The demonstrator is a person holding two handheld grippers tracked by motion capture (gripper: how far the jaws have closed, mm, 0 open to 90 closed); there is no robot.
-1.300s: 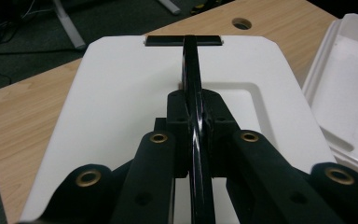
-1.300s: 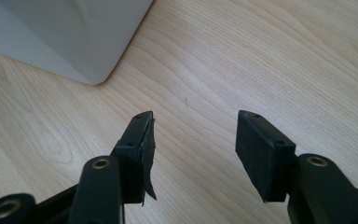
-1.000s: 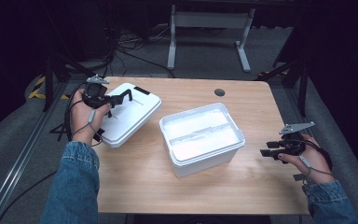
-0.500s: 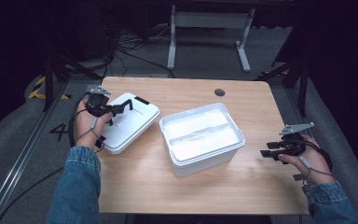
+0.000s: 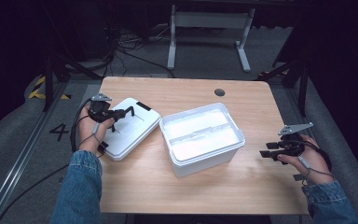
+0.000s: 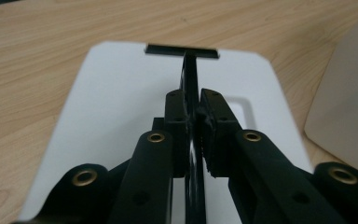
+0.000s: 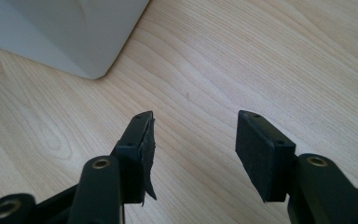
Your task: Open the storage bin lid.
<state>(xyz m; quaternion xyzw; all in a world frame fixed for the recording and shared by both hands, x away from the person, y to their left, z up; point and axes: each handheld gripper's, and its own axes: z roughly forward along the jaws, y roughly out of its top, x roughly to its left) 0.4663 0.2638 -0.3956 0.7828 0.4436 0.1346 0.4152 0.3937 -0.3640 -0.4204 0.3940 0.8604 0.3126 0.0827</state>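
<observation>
Lid under closed left gripper, bin open at table centre

Left gripper (image 5: 121, 113) stood over the white lid (image 5: 129, 128), which lay flat on the wooden table (image 5: 186, 186) at its left side, just beside the open white bin (image 5: 201, 137). High view gave the layout: the lid's right corner nearly met the bin's near-left corner, though contact could not be settled. Left gripper view gave the detail: black jaws pressed together, with a thin dark upright strip running along the line between them toward a black bar (image 6: 182, 50) at the lid's far edge. Whether the pads pinched that strip or merely met above it could not be told.

Right gripper (image 5: 269, 149) was seen in the high view at the table's right edge, well apart from the bin. Right gripper view showed its jaws spread wide over bare wood, nothing between them, a rounded corner of the bin at upper left. The left pad's rubber facing looked torn and ragged.

Lid: smooth matt plastic, rounded corners, shallow rectangular recess in its top. Bin: rectangular, thick rolled rim, pale interior with a ridge across it. Table: light wood grain, one dark round grommet hole (image 5: 219, 92) near the far edge.
</observation>
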